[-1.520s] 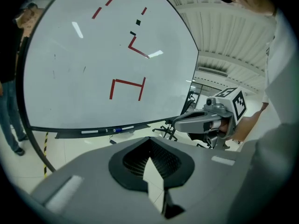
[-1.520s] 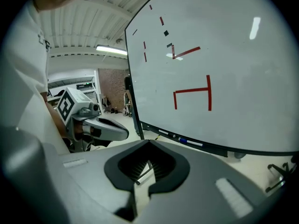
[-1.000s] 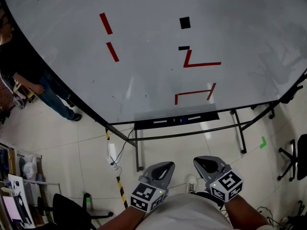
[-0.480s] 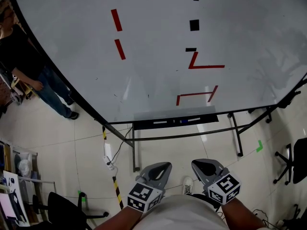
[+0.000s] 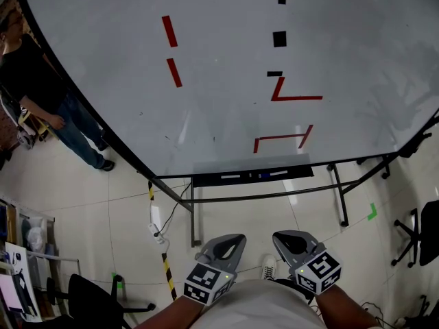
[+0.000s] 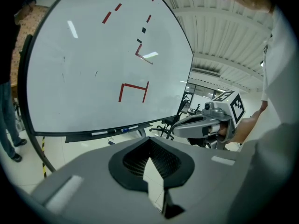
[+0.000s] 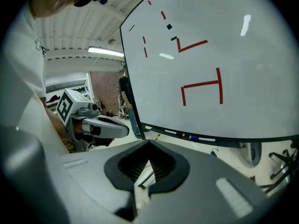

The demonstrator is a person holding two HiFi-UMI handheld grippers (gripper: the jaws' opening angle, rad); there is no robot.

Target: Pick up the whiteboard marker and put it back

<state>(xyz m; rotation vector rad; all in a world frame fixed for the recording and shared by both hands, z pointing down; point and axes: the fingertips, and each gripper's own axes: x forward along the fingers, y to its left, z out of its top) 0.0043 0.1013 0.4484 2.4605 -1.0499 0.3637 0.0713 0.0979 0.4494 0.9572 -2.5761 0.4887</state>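
No words, brands or numbers can be read. On the whiteboard [image 5: 206, 60] only red strokes [image 5: 296, 98] and small black squares [image 5: 279, 39] are drawn, and no letters are formed by them. Black-and-white square code patterns are carried on the left cube [image 5: 204, 283] and the right cube [image 5: 319, 269]; no characters are contained.

Open office-lab hall: big whiteboard [image 5: 206, 81], swivel chairs [image 5: 430, 233], tiled floor [image 5: 130, 218], corrugated ceiling [image 7: 84, 36].
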